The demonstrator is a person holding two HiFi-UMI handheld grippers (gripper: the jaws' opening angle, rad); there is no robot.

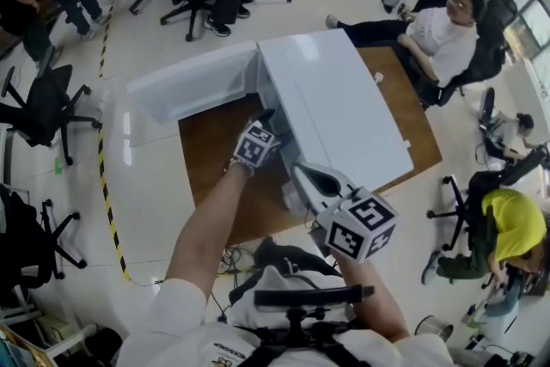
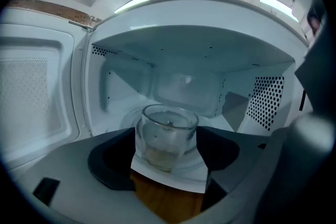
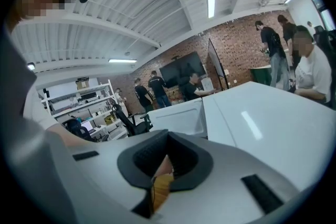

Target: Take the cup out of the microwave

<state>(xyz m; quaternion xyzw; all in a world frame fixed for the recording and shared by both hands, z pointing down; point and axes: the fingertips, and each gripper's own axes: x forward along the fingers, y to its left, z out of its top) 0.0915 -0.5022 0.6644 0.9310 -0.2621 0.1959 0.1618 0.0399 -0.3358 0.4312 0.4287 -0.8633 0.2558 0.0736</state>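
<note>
A clear glass cup [image 2: 167, 136] stands upright on the floor of the white microwave [image 1: 335, 99], whose door [image 1: 193, 82] hangs open to the left. My left gripper [image 2: 169, 168] sits at the oven's mouth with its jaws wide apart. The cup is between the dark pads [image 2: 113, 165], and I see no pad pressing on it. In the head view the left gripper [image 1: 260, 133] reaches into the opening and the cup is hidden. My right gripper [image 1: 301, 176] hovers near the microwave's front corner. Its jaws [image 3: 163, 176] are together with nothing in them.
The microwave rests on a brown wooden table [image 1: 215, 150]. People sit on office chairs [image 1: 43, 112] around it; one person [image 1: 438, 34] is close at the table's far right. Yellow-black tape [image 1: 107, 193] runs along the floor at left, and cables [image 1: 232, 258] lie under the near edge.
</note>
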